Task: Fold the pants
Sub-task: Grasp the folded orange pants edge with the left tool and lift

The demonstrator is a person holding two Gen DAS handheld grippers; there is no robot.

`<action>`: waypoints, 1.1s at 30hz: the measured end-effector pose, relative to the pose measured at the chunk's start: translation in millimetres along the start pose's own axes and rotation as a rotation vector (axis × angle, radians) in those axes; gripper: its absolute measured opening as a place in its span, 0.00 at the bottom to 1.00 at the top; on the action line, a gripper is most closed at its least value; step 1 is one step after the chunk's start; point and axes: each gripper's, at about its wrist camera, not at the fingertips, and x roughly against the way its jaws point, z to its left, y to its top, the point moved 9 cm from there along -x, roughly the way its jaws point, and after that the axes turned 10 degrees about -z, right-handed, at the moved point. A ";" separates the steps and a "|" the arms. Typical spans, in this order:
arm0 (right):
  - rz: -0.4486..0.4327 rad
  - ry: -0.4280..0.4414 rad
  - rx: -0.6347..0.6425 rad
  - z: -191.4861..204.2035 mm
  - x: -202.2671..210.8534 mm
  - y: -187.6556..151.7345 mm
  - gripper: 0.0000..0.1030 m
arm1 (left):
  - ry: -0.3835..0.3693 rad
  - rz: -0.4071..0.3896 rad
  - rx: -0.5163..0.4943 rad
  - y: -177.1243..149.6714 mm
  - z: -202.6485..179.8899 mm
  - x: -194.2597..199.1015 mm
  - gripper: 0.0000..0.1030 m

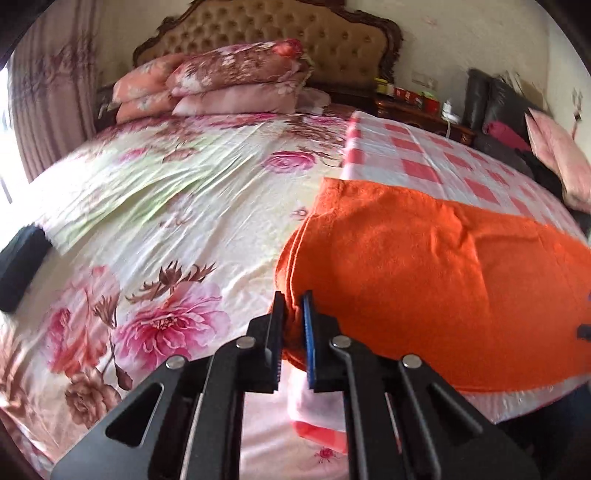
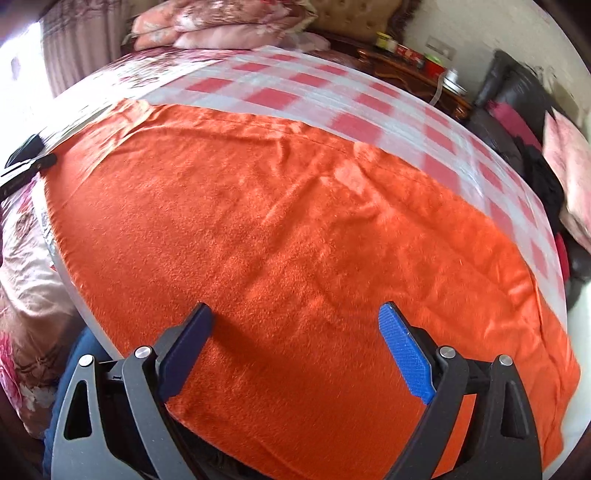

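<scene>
The orange fleece pants (image 1: 424, 280) lie spread flat on a pink-and-white checked sheet (image 1: 424, 166) on the bed. My left gripper (image 1: 293, 299) is shut on the pants' near left corner, with a fold of orange cloth pinched between its pads. In the right wrist view the pants (image 2: 277, 221) fill most of the frame. My right gripper (image 2: 295, 308) hangs just over their near part, jaws wide open, nothing between the pads. The left gripper (image 2: 26, 162) shows at the cloth's far left edge.
A flowered bedspread (image 1: 166, 229) covers the left of the bed, with stacked pillows (image 1: 229, 81) by the tufted headboard (image 1: 280, 29). A black object (image 1: 22, 262) lies at the left edge. A nightstand (image 1: 417, 107) and dark chair (image 1: 498, 122) stand right. A person's jeans-clad leg (image 2: 77, 365) is close.
</scene>
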 end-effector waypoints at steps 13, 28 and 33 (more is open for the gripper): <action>0.013 0.021 -0.036 11.8 -10.5 10.5 0.89 | -0.566 0.094 1.256 -85.1 69.6 -21.9 0.49; 0.021 0.020 -0.085 9.2 -9.7 6.3 0.89 | -0.742 0.129 1.329 -53.6 44.8 -30.3 0.13; 0.040 0.040 -0.146 7.2 -10.7 1.6 0.89 | -0.539 0.099 1.121 -30.9 45.8 -14.9 0.09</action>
